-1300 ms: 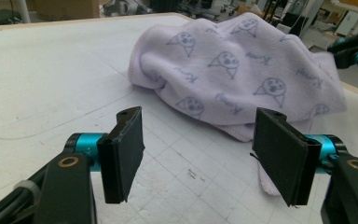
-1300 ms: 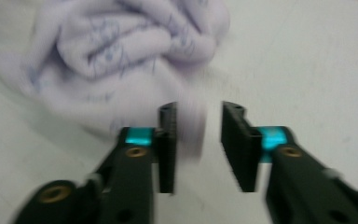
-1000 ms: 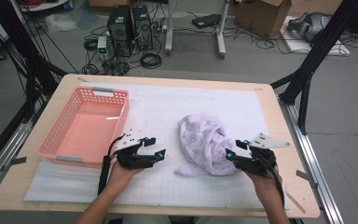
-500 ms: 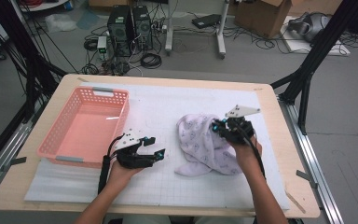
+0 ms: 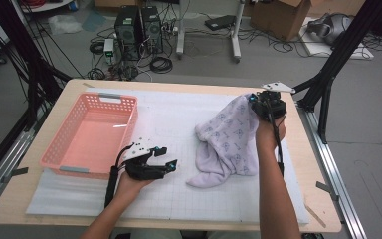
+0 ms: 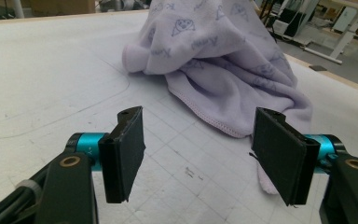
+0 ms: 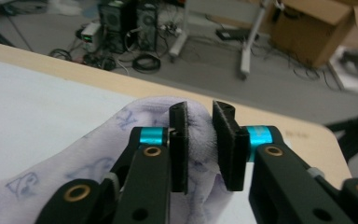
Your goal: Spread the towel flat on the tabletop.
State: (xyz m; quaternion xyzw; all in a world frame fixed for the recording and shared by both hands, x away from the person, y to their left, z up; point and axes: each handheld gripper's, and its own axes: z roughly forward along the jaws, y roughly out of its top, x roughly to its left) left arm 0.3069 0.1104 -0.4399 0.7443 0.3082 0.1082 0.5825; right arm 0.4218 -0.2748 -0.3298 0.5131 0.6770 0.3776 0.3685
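A lilac fleece cloth (image 5: pixel 229 139) printed with small faces lies on the white mat, one corner pulled up toward the far right. My right gripper (image 5: pixel 258 102) holds that corner lifted above the table; in the right gripper view the jaws of this gripper (image 7: pixel 200 140) pinch a fold of the cloth (image 7: pixel 98 163). My left gripper (image 5: pixel 166 158) rests low on the mat to the left of the cloth, open and empty. In the left gripper view its pads (image 6: pixel 126 149) stand wide apart, with the cloth (image 6: pixel 223 70) heaped just beyond them.
A pink plastic basket (image 5: pixel 59 157) sits empty on the left of the table, close to my left hand. A white gridded mat (image 5: pixel 174 114) covers most of the wooden tabletop. Computers, cables and a cardboard box (image 5: pixel 283 12) lie on the floor beyond the far edge.
My right gripper has travelled from the near side of the cloth to the far right, pulling a corner up and stretching the cloth out. The left gripper has stayed put.
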